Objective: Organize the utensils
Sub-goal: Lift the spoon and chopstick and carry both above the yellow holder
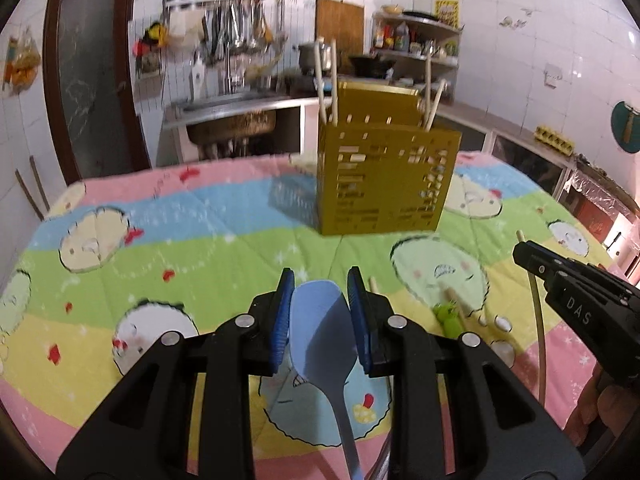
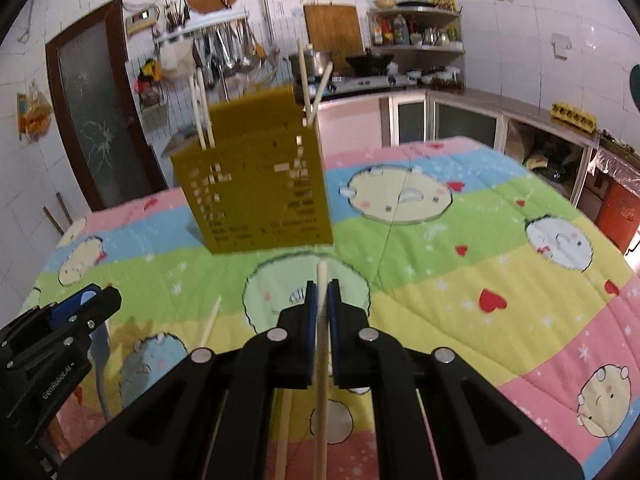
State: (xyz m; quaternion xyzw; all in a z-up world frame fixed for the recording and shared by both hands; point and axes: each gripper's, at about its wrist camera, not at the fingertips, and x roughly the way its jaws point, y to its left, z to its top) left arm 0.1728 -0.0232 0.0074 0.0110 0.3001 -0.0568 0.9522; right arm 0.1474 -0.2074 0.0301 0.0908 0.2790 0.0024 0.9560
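A perforated golden utensil holder (image 1: 384,176) (image 2: 256,196) stands on the quilted table with several chopsticks upright in it. My left gripper (image 1: 320,280) (image 2: 92,300) hangs above the quilt in front of the holder, shut on the head of a pale blue spoon (image 1: 316,320), whose handle runs back under the gripper. To its right, my right gripper (image 2: 321,288) (image 1: 520,248) is shut on a pale chopstick (image 2: 321,320) whose tip pokes past the pads toward the holder. A loose chopstick (image 1: 456,296) (image 2: 211,320) and a small green piece (image 1: 450,318) lie on the quilt between the grippers.
A striped cartoon-print quilt (image 2: 480,240) covers the table. Another chopstick (image 2: 284,432) lies under my right gripper. Behind the table are a sink (image 1: 232,120), a rack of hanging ladles, a stove counter (image 2: 400,80) and a dark door (image 1: 92,92) at the left.
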